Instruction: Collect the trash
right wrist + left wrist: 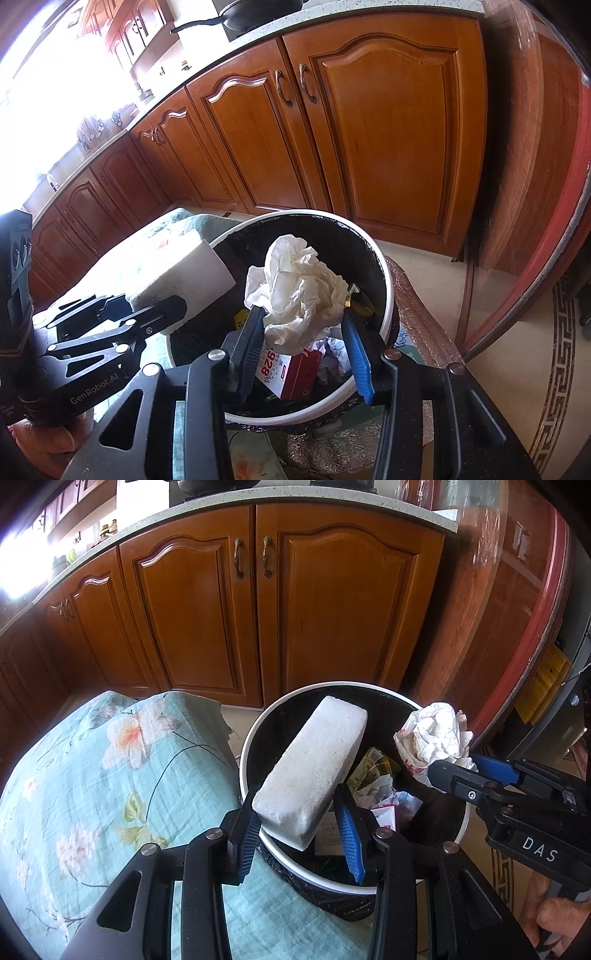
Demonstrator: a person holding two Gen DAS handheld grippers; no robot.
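At the left, a floral teal cloth (92,775) covers something low beside the bin; what lies under it cannot be told. Over the bin's near-left rim hangs the left gripper (301,825), its fingers partly open and clamped on one white foam block (314,771), which tilts up and away across the opening of the bin (463,829). The bin is a single round white pail with a black liner, and it already holds mixed litter: a red-and-white carton (291,373), a yellow-green wrapper (373,770) and some crumpled scraps.

To the right, the right gripper (303,332) holds one wad of crumpled white paper (299,291) between fingers set a little wider than the left pair; the pads press its lower part, and the wad sits above the bin's middle, over the carton.

By my reading the step in hand is the drop: both pieces of trash are carried to the bin and poised over its mouth. The next move calls for spreading each pair of fingers so the load falls inside. The block is long and lies across the rim, so it may need tipping further inward first, or it could catch on the edge and slide out.

Count: two grippers, one block, one wad, one bin.
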